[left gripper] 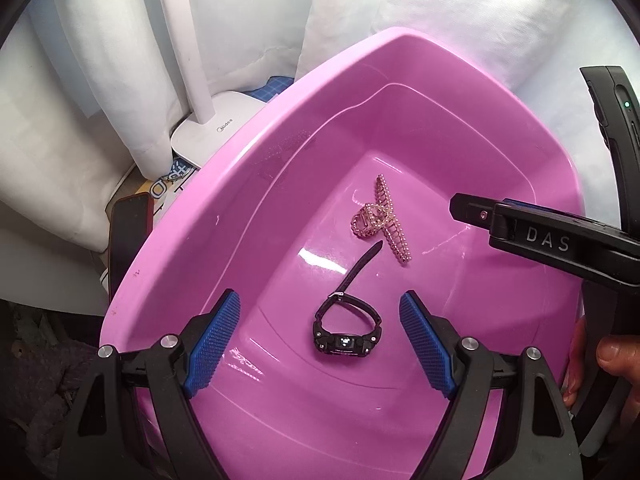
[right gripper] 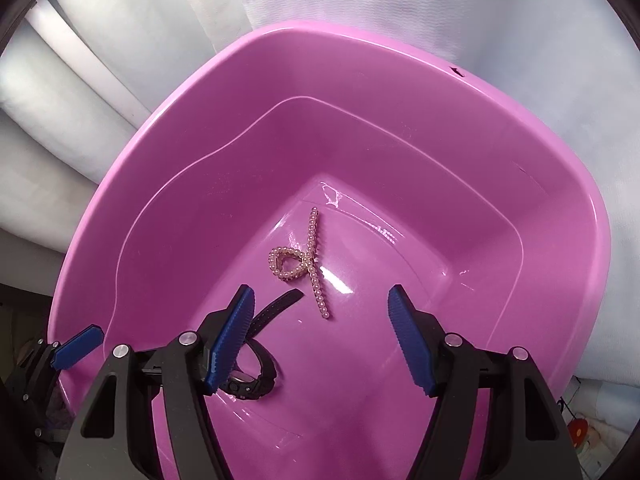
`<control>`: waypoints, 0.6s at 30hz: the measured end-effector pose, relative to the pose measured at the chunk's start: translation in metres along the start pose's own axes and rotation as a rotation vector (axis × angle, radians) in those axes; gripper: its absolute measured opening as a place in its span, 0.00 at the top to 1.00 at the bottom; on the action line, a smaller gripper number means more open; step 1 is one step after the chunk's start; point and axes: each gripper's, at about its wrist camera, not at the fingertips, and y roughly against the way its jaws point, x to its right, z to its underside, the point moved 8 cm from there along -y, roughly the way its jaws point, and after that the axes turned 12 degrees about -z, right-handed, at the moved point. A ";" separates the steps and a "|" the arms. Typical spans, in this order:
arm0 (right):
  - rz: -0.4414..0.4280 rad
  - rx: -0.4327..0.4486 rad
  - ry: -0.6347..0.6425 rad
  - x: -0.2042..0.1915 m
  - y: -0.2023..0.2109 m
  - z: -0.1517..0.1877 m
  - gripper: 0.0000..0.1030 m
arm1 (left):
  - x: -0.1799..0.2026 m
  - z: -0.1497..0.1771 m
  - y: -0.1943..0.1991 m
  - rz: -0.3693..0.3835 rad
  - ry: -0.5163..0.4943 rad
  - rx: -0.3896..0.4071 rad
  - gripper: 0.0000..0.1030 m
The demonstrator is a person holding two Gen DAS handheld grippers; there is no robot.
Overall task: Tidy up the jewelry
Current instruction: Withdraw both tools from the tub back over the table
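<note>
A pink plastic basin (left gripper: 192, 240) fills both views (right gripper: 160, 152). On its floor lie a black digital watch (left gripper: 347, 330) with its strap loose and a pearl-studded hair claw clip (left gripper: 382, 220). In the right wrist view the clip (right gripper: 306, 262) lies centre and the watch (right gripper: 256, 376) is partly hidden behind my left finger. My left gripper (left gripper: 320, 344) is open and empty above the watch. My right gripper (right gripper: 320, 340) is open and empty above the basin floor, near the clip. The right gripper's body (left gripper: 560, 240) reaches in from the right in the left wrist view.
White cloth (left gripper: 460, 12) drapes behind the basin. A white lamp base marked Midea (left gripper: 216, 128) and a dark phone (left gripper: 130, 232) sit left of the basin. The left gripper's finger (right gripper: 78, 346) shows at the basin's left rim.
</note>
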 end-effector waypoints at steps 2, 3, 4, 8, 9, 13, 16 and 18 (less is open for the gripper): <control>-0.003 0.014 0.006 -0.004 0.006 0.001 0.36 | -0.002 0.001 0.005 0.005 0.009 0.008 0.22; -0.006 0.020 0.010 -0.006 0.009 0.002 0.36 | -0.003 0.002 0.008 0.007 0.014 0.013 0.22; -0.010 0.028 0.013 -0.009 0.012 0.003 0.36 | -0.005 0.003 0.012 0.008 0.019 0.019 0.22; -0.025 0.065 0.033 -0.021 0.029 0.008 0.36 | -0.013 0.007 0.030 0.000 0.034 0.062 0.22; -0.028 0.074 0.037 -0.023 0.033 0.010 0.35 | -0.014 0.008 0.035 -0.001 0.036 0.073 0.22; -0.040 0.114 0.049 -0.032 0.052 0.017 0.35 | -0.015 0.014 0.054 -0.004 0.036 0.117 0.22; -0.050 0.154 0.058 -0.036 0.069 0.023 0.35 | -0.013 0.018 0.068 -0.002 0.027 0.158 0.22; -0.053 0.186 0.063 -0.037 0.081 0.029 0.33 | -0.010 0.022 0.078 -0.004 0.025 0.189 0.22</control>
